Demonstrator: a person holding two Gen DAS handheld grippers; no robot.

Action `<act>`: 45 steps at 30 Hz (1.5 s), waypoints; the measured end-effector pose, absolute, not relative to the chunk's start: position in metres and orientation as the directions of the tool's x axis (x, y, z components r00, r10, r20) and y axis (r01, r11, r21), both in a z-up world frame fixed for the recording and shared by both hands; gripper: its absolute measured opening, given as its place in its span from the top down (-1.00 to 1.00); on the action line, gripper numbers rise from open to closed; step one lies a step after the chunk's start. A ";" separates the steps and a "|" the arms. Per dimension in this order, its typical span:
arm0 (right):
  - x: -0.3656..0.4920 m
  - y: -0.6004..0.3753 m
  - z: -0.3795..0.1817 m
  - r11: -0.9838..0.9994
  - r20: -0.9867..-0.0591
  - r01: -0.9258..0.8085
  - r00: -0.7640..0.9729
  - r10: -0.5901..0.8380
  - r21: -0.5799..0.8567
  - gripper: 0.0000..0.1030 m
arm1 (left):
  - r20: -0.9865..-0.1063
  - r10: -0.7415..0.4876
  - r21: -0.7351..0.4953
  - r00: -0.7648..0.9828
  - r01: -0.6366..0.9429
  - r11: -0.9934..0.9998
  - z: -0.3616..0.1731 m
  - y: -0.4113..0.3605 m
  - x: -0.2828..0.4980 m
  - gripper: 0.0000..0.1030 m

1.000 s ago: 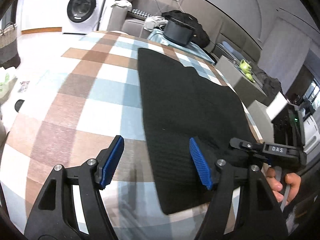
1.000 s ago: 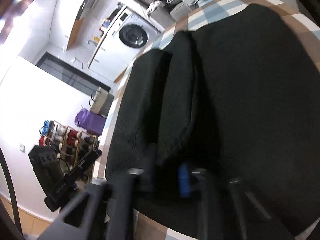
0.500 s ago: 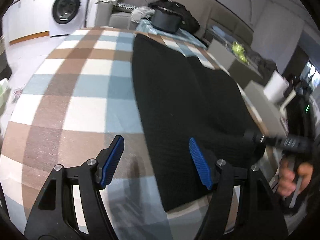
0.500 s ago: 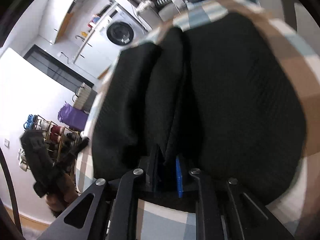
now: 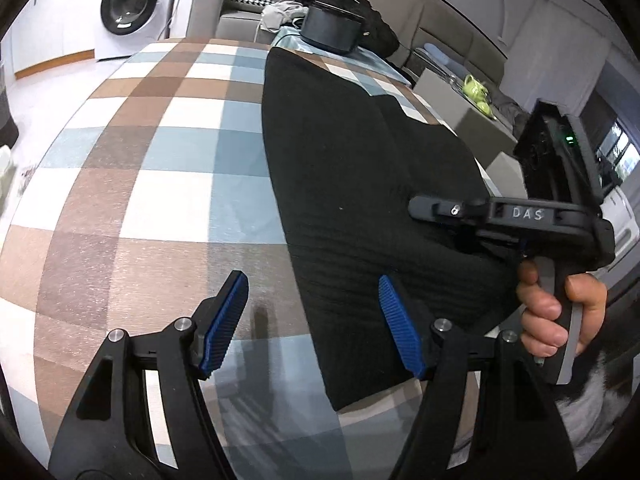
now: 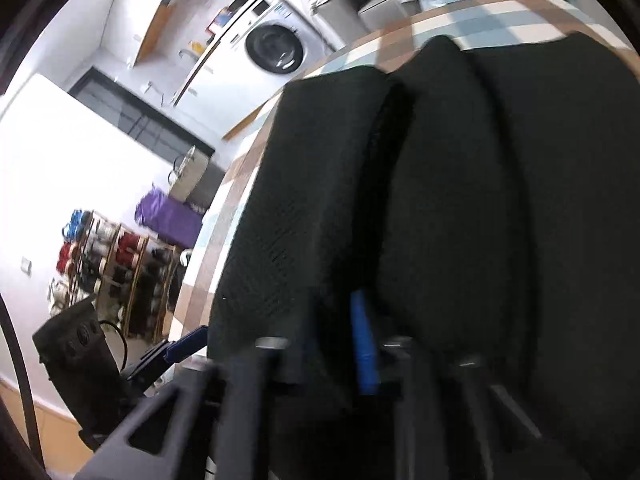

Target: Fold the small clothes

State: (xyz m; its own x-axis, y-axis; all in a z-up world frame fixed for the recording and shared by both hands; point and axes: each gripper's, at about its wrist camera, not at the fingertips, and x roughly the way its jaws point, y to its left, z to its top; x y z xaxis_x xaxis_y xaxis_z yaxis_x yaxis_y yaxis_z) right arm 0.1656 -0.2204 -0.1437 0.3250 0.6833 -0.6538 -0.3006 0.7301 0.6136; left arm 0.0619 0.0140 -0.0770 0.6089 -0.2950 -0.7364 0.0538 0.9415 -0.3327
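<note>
We see the left gripper (image 5: 312, 320) spread wide, holding nothing, above the checked tablecloth (image 5: 160, 168); the right gripper (image 6: 340, 344) pinches the black garment (image 5: 360, 184). A washing machine (image 5: 128, 4) stands behind.

Your bench (image 5: 168, 184), covered in a brown, blue and white checked cloth, carries a black ribbed knit garment (image 5: 352, 184) running from its far edge to its near edge, along the right side.

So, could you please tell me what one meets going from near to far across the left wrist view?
Left gripper → black ribbed garment on the checked tablecloth → dark round pot → white washing machine.
</note>
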 end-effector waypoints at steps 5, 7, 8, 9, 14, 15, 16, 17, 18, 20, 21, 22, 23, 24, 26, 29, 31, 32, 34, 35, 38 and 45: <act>0.156 -0.234 -0.106 0.741 -0.577 -0.365 0.467 0.670 0.564 0.86 | -0.729 -0.309 -0.347 0.611 0.059 0.936 -0.075 0.017 0.063 -0.30; 0.163 -0.234 -0.121 0.798 -0.664 -0.324 0.443 0.603 0.509 0.85 | -0.737 -0.301 -0.332 0.605 0.064 0.941 -0.075 0.013 0.064 -0.30; 0.165 -0.233 -0.128 0.816 -0.693 -0.309 0.430 0.578 0.489 0.83 | -0.740 -0.294 -0.321 0.604 0.067 0.945 -0.075 0.011 0.065 -0.30; 0.164 -0.237 -0.136 0.806 -0.697 -0.286 0.406 0.592 0.518 0.79 | -0.742 -0.289 -0.312 0.605 0.070 0.948 -0.075 0.009 0.065 -0.30; 0.141 -0.253 -0.147 0.717 -0.632 -0.314 0.340 0.697 0.622 0.18 | -0.759 -0.282 -0.291 0.587 0.082 0.953 -0.078 0.006 0.062 -0.30; 0.131 -0.255 -0.149 0.701 -0.623 -0.342 0.321 0.714 0.626 0.18 | -0.759 -0.284 -0.295 0.586 0.080 0.952 -0.079 0.006 0.062 -0.30; 0.124 -0.256 -0.150 0.692 -0.620 -0.361 0.310 0.721 0.625 0.18 | -0.759 -0.288 -0.299 0.584 0.080 0.951 -0.080 0.007 0.062 -0.30; 0.119 -0.255 -0.152 0.689 -0.619 -0.380 0.306 0.724 0.617 0.18 | -0.758 -0.293 -0.306 0.582 0.080 0.949 -0.081 0.008 0.062 -0.30; 0.114 -0.259 -0.151 0.694 -0.618 -0.402 0.322 0.718 0.597 0.22 | -0.758 -0.297 -0.310 0.581 0.079 0.947 -0.081 0.008 0.063 -0.30; 0.108 -0.254 -0.150 0.721 -0.625 -0.435 0.366 0.689 0.540 0.61 | -0.757 -0.299 -0.315 0.581 0.076 0.946 -0.081 0.009 0.064 -0.30; 0.106 -0.251 -0.152 0.718 -0.621 -0.439 0.368 0.692 0.540 0.75 | -0.756 -0.298 -0.315 0.583 0.075 0.946 -0.081 0.009 0.065 -0.30; 0.107 -0.249 -0.150 0.709 -0.614 -0.443 0.362 0.701 0.549 0.79 | -0.754 -0.293 -0.313 0.588 0.071 0.947 -0.079 0.010 0.065 -0.30; 0.107 -0.248 -0.145 0.699 -0.601 -0.460 0.366 0.711 0.548 0.83 | -0.751 -0.292 -0.314 0.592 0.069 0.947 -0.077 0.011 0.065 -0.30; 0.101 -0.248 -0.134 0.680 -0.570 -0.490 0.378 0.730 0.546 0.85 | -0.746 -0.294 -0.317 0.597 0.070 0.946 -0.075 0.012 0.064 -0.30; 0.096 -0.246 -0.124 0.643 -0.534 -0.508 0.364 0.763 0.573 0.86 | -0.735 -0.301 -0.328 0.608 0.070 0.942 -0.070 0.015 0.063 -0.30; 0.087 -0.246 -0.118 0.684 -0.582 -0.499 0.371 0.723 0.531 0.86 | -0.730 -0.304 -0.330 0.613 0.073 0.941 -0.068 0.016 0.064 -0.30; 0.095 -0.244 -0.132 0.742 -0.655 -0.454 0.368 0.660 0.493 0.86 | -0.741 -0.295 -0.324 0.604 0.063 0.944 -0.071 0.015 0.068 -0.30; 0.100 -0.241 -0.141 0.777 -0.693 -0.426 0.373 0.618 0.463 0.85 | -0.746 -0.297 -0.327 0.596 0.061 0.943 -0.073 0.014 0.070 -0.30; 0.109 -0.246 -0.156 0.793 -0.719 -0.377 0.350 0.600 0.478 0.82 | -0.752 -0.302 -0.329 0.586 0.065 0.942 -0.076 0.012 0.072 -0.30; 0.112 -0.250 -0.156 0.779 -0.701 -0.370 0.350 0.622 0.506 0.73 | -0.753 -0.300 -0.322 0.586 0.070 0.944 -0.076 0.011 0.071 -0.30; 0.121 -0.255 -0.156 0.761 -0.669 -0.357 0.365 0.647 0.541 0.44 | -0.756 -0.300 -0.312 0.582 0.082 0.946 -0.078 0.008 0.071 -0.30; 0.133 -0.234 -0.163 0.737 -0.663 -0.376 0.327 0.673 0.562 0.90 | -0.769 -0.301 -0.304 0.564 0.092 0.948 -0.085 0.006 0.073 -0.30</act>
State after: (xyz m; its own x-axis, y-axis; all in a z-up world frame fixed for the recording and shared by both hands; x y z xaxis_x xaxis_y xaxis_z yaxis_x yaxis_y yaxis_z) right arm 0.1335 -0.2335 -0.1634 0.3271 0.6730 -0.6634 -0.3759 0.7368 0.5620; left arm 0.0734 0.0060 -0.0852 0.5639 -0.3008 -0.7691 0.0916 0.9483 -0.3038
